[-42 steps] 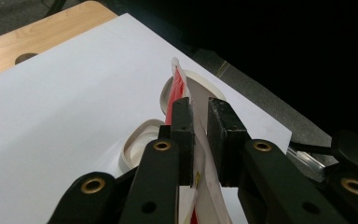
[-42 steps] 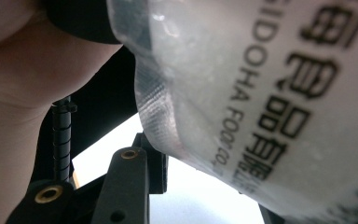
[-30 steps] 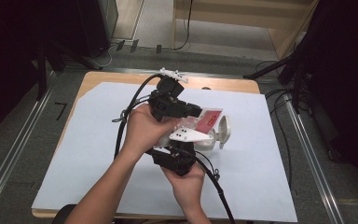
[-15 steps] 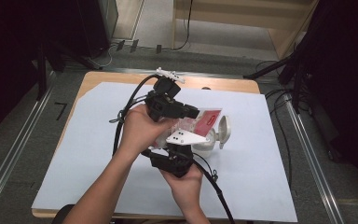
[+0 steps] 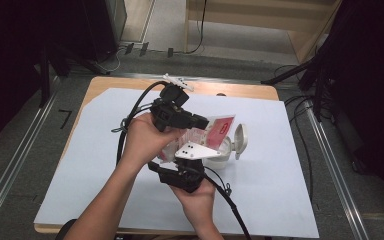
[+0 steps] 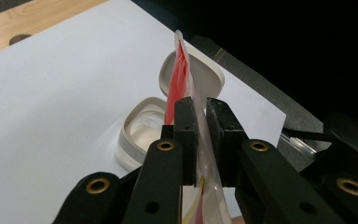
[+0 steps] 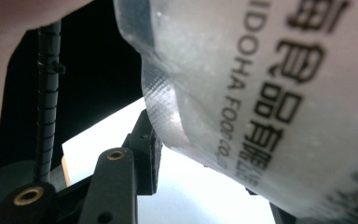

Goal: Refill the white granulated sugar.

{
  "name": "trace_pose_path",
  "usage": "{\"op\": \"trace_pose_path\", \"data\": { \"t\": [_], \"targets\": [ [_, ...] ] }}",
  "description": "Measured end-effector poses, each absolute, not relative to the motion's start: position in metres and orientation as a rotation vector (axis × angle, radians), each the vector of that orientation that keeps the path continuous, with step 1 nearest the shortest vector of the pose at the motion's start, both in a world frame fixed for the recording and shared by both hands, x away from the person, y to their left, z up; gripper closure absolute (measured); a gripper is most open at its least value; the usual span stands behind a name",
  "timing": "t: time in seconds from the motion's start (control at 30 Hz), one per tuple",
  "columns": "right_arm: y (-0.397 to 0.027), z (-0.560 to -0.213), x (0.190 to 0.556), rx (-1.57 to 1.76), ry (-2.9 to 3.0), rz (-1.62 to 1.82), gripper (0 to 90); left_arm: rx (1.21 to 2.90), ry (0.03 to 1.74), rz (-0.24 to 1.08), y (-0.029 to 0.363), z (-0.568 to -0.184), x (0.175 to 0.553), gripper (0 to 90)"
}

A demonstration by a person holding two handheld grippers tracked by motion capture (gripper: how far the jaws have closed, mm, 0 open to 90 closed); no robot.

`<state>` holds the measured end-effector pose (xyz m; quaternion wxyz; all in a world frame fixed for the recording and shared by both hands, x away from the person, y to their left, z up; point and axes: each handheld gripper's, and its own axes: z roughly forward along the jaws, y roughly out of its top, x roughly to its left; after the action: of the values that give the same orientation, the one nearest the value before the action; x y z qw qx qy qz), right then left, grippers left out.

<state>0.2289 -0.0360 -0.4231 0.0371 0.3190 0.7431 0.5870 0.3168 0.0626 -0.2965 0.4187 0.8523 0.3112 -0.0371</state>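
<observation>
Forearms enter from the near edge of the surface (image 5: 280,200), which is covered by one white sheet over pale wood. Your right hand (image 5: 196,196) sits nearest, palm up, cradling the right tongs (image 5: 200,150) under their grey three-cornered plate; your left hand (image 5: 142,140) is raised just beyond it, wrist bent, wrapped around the left tongs (image 5: 200,121), which point to your right.

One flat plastic pouch (image 5: 215,131), glossy, with a red panel and a translucent crinkled seal edge, is held up off the sheet between the two tools. In the left gripper view the left tongs (image 6: 202,140) are clenched on the pouch (image 6: 182,70), seen edge-on, both black jaws pressing its film. In the right gripper view the pouch (image 7: 270,93) with black printed lettering hangs close over the lens; one jaw shows below its edge, and you cannot tell whether the right tongs are clenched.

Beyond the pouch lies one rounded off-white container (image 5: 225,155) with its hinged lid (image 5: 240,137) swung open, resting on the sheet.
</observation>
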Motion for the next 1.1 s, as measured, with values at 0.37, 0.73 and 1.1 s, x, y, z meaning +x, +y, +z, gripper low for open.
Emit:
{"op": "trace_pose_path", "data": {
  "t": [0.37, 0.73, 1.1],
  "targets": [
    [-0.035, -0.431, 0.228, 0.961, 2.303, 1.788, 56.3, 2.161, 0.781, -0.102, 0.069, -0.298, 0.314, 83.7],
    [-0.03, -0.441, 0.229, 0.923, 2.344, 1.73, 56.7, 2.171, 0.78, -0.106, 0.081, -0.302, 0.311, 83.5],
    [-0.027, -0.447, 0.231, 0.893, 2.381, 1.698, 58.0, 2.16, 0.785, -0.122, 0.093, -0.307, 0.311, 83.6]
  ]
}}
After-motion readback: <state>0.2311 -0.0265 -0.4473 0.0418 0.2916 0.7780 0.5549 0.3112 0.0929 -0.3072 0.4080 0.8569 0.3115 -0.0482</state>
